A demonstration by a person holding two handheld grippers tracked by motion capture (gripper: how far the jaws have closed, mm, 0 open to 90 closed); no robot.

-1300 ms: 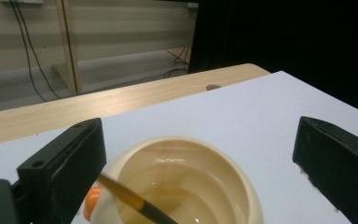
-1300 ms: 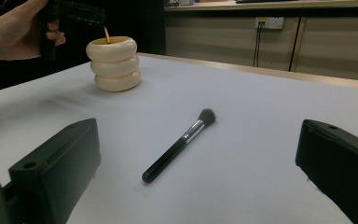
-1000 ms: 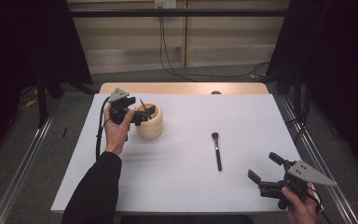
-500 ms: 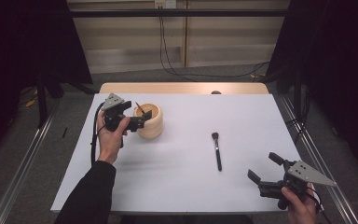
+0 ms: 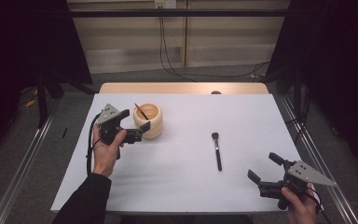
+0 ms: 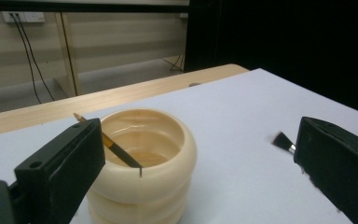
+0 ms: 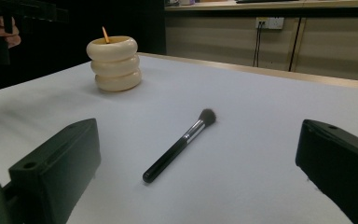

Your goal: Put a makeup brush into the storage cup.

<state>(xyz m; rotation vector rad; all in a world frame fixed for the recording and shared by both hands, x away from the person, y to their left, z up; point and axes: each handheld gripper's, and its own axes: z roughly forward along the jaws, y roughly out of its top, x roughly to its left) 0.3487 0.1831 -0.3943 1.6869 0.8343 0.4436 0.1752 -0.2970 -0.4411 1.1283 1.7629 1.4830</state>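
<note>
Cup (image 5: 149, 120) beside wide left gripper (image 5: 136, 125) | right gripper (image 5: 266, 167) wide, table-edge (image 5: 177, 209)

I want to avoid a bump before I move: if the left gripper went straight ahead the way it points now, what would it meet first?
Most likely the cream ribbed cup, which sits just ahead between the open jaws of the left gripper, with a thin brush leaning inside it. How close is unclear.
</note>
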